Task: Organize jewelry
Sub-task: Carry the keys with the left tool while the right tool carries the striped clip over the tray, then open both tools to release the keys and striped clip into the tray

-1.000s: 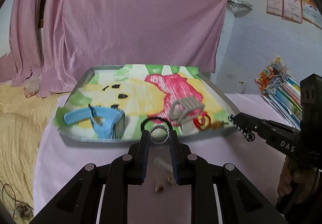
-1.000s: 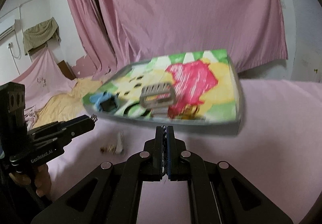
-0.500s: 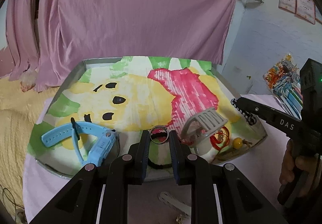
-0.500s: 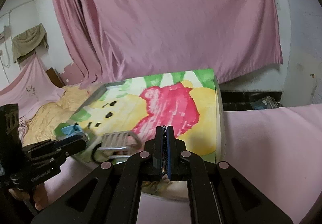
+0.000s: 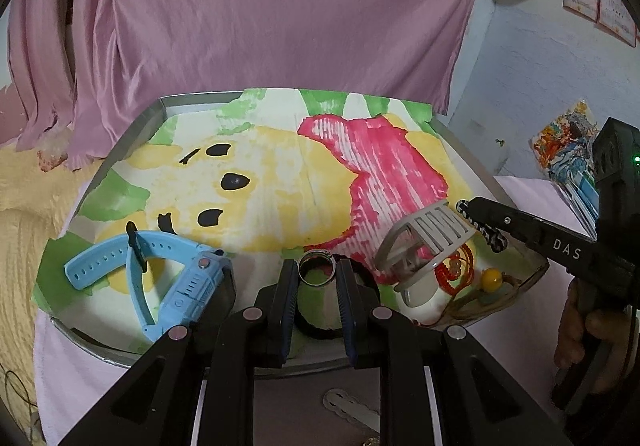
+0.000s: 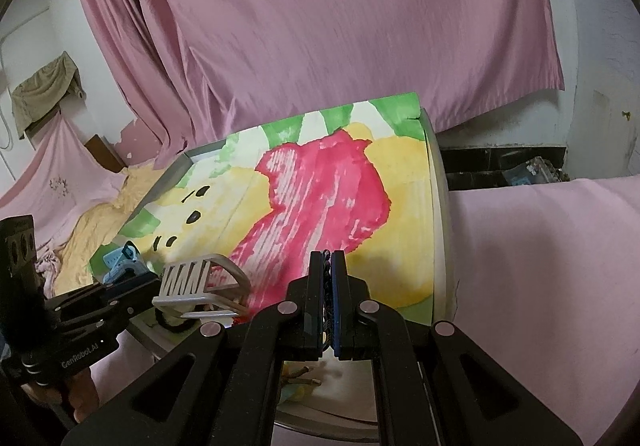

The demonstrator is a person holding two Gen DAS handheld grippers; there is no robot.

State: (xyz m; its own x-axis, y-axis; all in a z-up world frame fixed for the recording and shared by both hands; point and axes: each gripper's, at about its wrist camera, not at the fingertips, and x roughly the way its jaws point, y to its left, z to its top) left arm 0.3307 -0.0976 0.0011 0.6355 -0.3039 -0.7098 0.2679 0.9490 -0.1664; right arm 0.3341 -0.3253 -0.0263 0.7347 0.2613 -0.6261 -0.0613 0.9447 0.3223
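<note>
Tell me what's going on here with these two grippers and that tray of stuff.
A person is sorting jewelry onto a tray lined with a painted cartoon sheet. The left gripper is shut on a silver ring, held over the tray's near edge. The right gripper is shut on a dark beaded chain, over the tray. A blue watch, a grey hair clip and red beads already lie in it.

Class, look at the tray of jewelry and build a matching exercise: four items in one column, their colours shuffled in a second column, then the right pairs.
Items:
1. watch
2. ring in the left gripper
3. hair claw clip
4. round bead

Colours:
A. yellow
B. grey
C. light blue
D. silver

Pairs: 1-C, 2-D, 3-B, 4-A
</note>
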